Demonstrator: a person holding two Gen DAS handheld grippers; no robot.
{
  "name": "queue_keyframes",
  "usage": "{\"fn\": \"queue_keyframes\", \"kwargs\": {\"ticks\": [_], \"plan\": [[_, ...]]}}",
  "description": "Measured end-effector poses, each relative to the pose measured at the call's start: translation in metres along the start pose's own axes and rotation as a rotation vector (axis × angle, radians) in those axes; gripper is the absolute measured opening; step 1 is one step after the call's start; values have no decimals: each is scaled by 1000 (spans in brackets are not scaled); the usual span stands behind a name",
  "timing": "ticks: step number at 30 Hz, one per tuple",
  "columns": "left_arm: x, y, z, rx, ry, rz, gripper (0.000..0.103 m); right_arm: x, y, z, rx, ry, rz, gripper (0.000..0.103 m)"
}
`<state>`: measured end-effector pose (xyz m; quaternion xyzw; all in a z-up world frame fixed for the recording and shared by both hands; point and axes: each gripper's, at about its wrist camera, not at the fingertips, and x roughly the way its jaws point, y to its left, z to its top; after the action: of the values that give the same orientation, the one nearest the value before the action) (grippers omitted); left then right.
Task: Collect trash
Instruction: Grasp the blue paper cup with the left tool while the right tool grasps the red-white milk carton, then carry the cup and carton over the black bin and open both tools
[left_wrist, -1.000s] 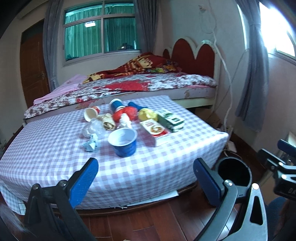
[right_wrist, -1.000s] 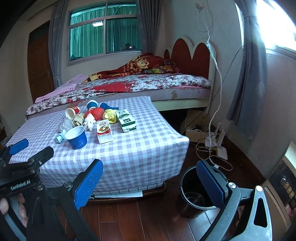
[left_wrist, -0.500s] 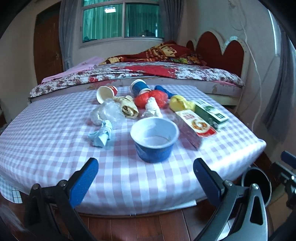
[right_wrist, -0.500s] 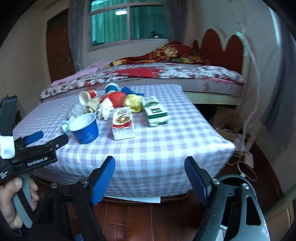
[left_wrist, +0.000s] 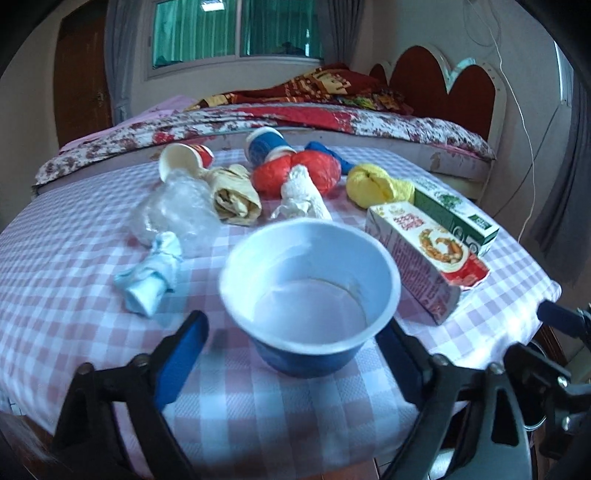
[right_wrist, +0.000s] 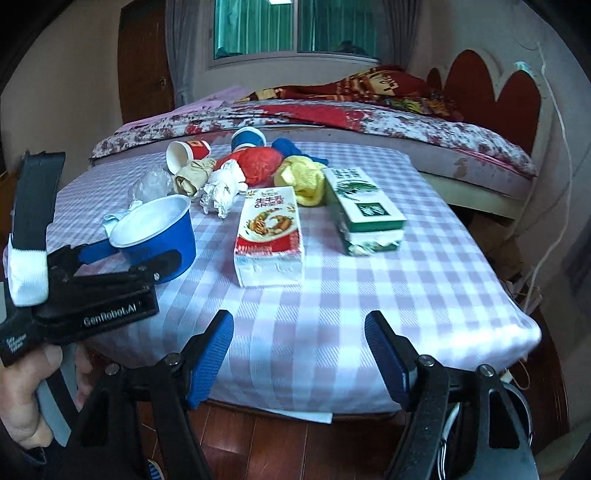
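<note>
A blue paper bowl (left_wrist: 309, 295) with a white inside stands on the checked table (left_wrist: 74, 295). My left gripper (left_wrist: 291, 339) is open, its fingers on either side of the bowl's base, not closed on it; it also shows in the right wrist view (right_wrist: 140, 254) around the bowl (right_wrist: 155, 236). My right gripper (right_wrist: 299, 354) is open and empty at the table's front edge. Behind the bowl lie a red-white carton (right_wrist: 269, 229), a green carton (right_wrist: 362, 206), crumpled bags and paper cups.
A yellow bag (left_wrist: 376, 184), red bag (left_wrist: 295, 170), white tissue (left_wrist: 303, 195), clear plastic (left_wrist: 173, 214), light-blue wad (left_wrist: 151, 273) and brown wrapper (left_wrist: 232, 195) lie on the table. A bed (right_wrist: 332, 118) stands behind. A dark bin's rim (right_wrist: 517, 398) shows at the lower right.
Both grippers moved forward to the table. My left gripper came up around the blue bowl. The right gripper closed in on the table's front edge.
</note>
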<state>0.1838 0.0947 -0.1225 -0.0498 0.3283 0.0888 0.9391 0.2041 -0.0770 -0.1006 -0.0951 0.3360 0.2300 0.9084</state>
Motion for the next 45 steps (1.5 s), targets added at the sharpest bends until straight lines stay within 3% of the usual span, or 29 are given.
{"fn": "queue_keyframes", "kwargs": {"ticks": [1,8,10,12,13,25,34,45], "plan": [[1,1,0,4,1,-3,72,5,1,3,-1,-1,10,75],[-1,10,2,-6,-11,-12,73,40,12,27,-7,-2,59,74],[1,12,3,-9,-13,-11,73,47,12,32,1,1,62,69],[2,13,5,-11,-13,-14,73,57,10,36,14,23,68,55],[2,13,5,-8,-13,-16,72,59,9,36,19,26,76,54],[-32,-13,15,36,-83,-89,72,-12,-10,29,35,-108,18,53],[-59,-89,17,147,-118,-256,72,-98,-91,-14,180,-160,-162,53],[-70,-218,-14,336,-57,-525,72,-171,-181,-102,323,-85,-371,53]]}}
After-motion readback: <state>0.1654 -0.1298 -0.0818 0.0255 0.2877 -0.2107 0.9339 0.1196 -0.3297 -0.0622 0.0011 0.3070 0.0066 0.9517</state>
